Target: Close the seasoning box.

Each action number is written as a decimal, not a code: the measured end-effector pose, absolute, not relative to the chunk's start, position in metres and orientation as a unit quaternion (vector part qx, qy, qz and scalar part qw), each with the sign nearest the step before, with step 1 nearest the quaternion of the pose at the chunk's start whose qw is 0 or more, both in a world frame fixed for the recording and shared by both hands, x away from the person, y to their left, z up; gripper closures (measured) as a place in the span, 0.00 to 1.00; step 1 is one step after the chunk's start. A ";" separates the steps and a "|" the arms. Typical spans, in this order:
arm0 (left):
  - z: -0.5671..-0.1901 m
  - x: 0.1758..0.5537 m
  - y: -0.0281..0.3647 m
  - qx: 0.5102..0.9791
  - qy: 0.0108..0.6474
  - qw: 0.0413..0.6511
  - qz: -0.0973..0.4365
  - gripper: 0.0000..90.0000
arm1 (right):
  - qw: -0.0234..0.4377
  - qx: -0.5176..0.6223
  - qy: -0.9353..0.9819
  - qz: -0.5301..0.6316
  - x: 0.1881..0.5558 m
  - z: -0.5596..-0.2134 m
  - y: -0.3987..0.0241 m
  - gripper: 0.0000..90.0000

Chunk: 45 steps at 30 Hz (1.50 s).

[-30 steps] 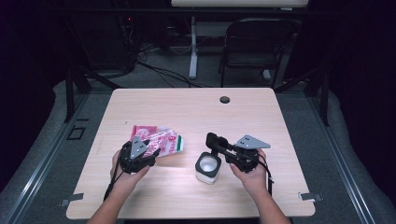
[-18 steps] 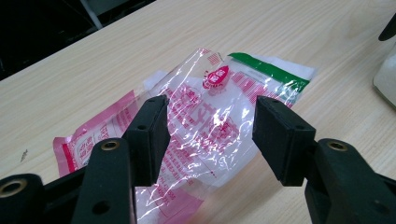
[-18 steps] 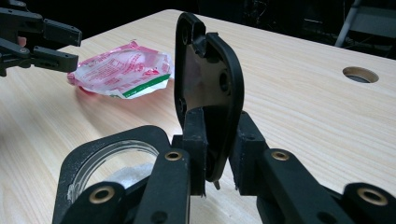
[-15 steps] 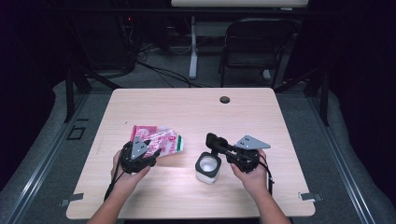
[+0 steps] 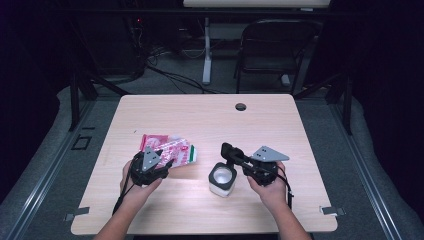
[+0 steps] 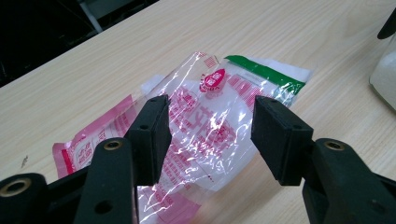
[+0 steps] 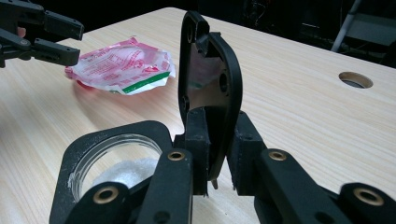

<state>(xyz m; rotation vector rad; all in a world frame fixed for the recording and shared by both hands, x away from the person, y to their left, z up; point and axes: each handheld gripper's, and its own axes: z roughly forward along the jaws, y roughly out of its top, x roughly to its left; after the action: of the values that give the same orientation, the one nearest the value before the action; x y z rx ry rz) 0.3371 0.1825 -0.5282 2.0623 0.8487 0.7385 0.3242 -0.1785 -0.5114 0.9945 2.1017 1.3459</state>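
Wooden table (image 5: 310, 150); glass jar (image 5: 222, 179), black flip-lid (image 7: 210, 79) upright.

Light wooden table (image 5: 310, 130), round grommet hole (image 5: 241, 106) near its far edge. Left of centre: crinkled pink-and-white plastic packets (image 5: 172, 148), one with a green strip. Left gripper (image 5: 161, 165) at the packets' near edge, held in the left hand (image 5: 137, 180). Right of centre: small white jar (image 5: 222, 178) with a black rim, open top. Right gripper (image 5: 239, 161), held in the right hand (image 5: 270, 187), reaches over the jar's far side at its raised black lid (image 5: 228, 150); jaws have just been closing. Beyond the table: folding chair (image 5: 272, 52), floor cables (image 5: 165, 75).
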 end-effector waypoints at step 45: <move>-0.525 0.344 0.164 0.817 0.314 0.403 0.269 0.55 | 0.258 0.295 0.792 0.467 0.295 -0.508 -0.159 0.74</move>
<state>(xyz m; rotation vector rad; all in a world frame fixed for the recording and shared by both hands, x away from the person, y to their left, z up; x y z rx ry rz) 0.3440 0.1638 -0.5251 2.0639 0.7927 0.6799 0.2947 -0.1586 -0.5082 0.8000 2.1479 1.2669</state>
